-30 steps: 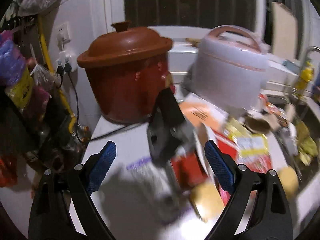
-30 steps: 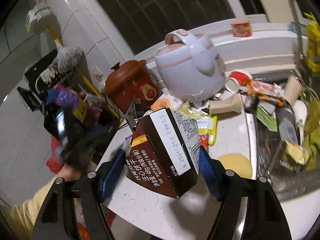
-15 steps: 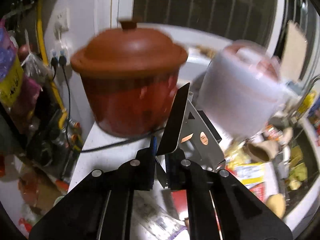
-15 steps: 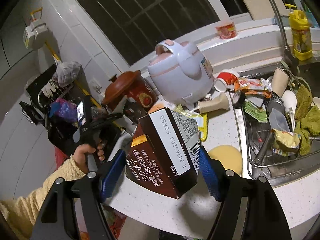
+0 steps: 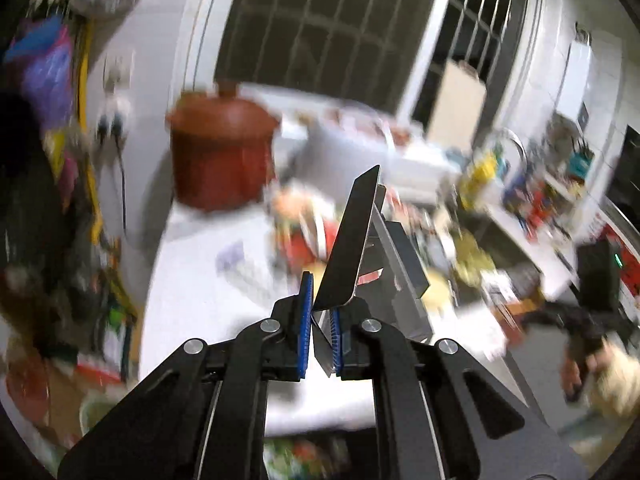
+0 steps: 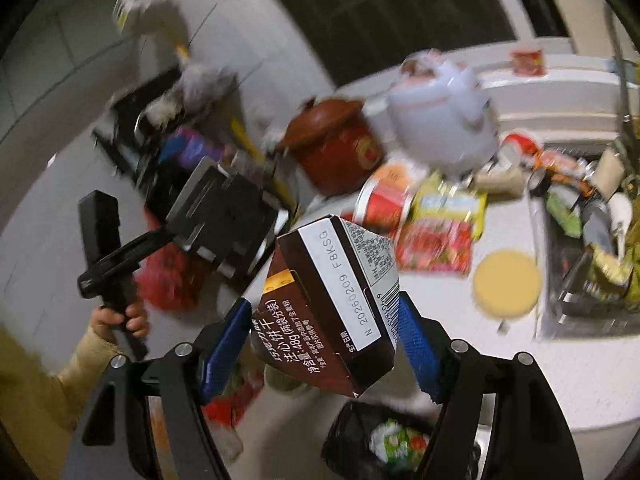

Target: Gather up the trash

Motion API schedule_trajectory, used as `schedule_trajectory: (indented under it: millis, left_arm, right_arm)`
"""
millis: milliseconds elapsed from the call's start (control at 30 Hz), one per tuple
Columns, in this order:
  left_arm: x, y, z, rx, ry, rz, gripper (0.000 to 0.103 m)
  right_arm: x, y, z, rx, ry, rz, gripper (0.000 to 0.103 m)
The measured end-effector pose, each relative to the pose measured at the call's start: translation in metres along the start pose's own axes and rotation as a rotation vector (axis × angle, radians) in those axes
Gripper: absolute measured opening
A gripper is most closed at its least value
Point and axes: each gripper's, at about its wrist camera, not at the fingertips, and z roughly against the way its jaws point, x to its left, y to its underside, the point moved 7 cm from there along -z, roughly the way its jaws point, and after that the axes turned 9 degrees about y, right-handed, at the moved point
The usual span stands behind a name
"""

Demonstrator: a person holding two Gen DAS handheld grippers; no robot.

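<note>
Your left gripper (image 5: pixel 319 326) has its blue-padded fingers (image 5: pixel 305 320) pressed nearly together, pinching the bottom edge of a flattened dark carton (image 5: pixel 354 240) with a silvery inside; the carton rises from the pads toward the centre of the left wrist view. In the right wrist view the same gripper (image 6: pixel 224 220) sits left of centre, gripped by your left hand (image 6: pixel 120 320) in a tan sleeve.

Your right gripper (image 6: pixel 326 334) holds its fingers (image 6: pixel 416 344) spread wide around a brown biscuit box (image 6: pixel 332 304) with a white date label and a barcode, clamped by its sides and tilted, in the lower centre of the frame. Just below the box, at the bottom edge, is a black-lined bin (image 6: pixel 360 436) with green and white scraps (image 6: pixel 394 442) inside.

The white bench (image 6: pixel 520 360) fills the right half of that view. On it stand a brown clay pot (image 6: pixel 332 140) with its lid on and a white rice cooker (image 6: pixel 444 120), lid shut, side by side in the upper middle. In front of them lie a red cup (image 6: pixel 384 206) on its side, yellow and red wrappers (image 6: pixel 436 236) and a yellow round sponge (image 6: pixel 506 282). At the right edge a sink rack (image 6: pixel 592 248) is packed with cups, wrappers and a green cloth, too blurred to sort.
</note>
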Motion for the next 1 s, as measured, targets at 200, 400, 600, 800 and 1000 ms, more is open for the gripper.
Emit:
schedule_trajectory:
  millis: [200, 400, 600, 800, 1000]
  left_arm:
    - [0.003, 0.138, -0.002, 0.276, -0.001, 0.137, 0.008]
    - [0.050, 0.288, -0.084, 0.510, -0.063, 0.332, 0.008]
    - [0.084, 0.401, -0.176, 0.699, -0.111, 0.411, 0.008]
    - [0.096, 0.439, -0.223, 0.860, -0.212, 0.384, 0.068]
    - [0.060, 0.386, -0.188, 0.785, -0.198, 0.295, 0.072]
  right_arm:
    - [0.009, 0.089, -0.050, 0.251, -0.005, 0.028, 0.071]
    - [-0.026, 0.203, -0.129, 0.478, 0.144, 0.044, 0.071]
    - [-0.080, 0.294, -0.213, 0.612, 0.329, 0.067, 0.071]
    - [-0.115, 0.321, -0.254, 0.681, 0.491, 0.090, 0.083]
    - [-0.099, 0.284, -0.206, 0.630, 0.496, 0.103, 0.086]
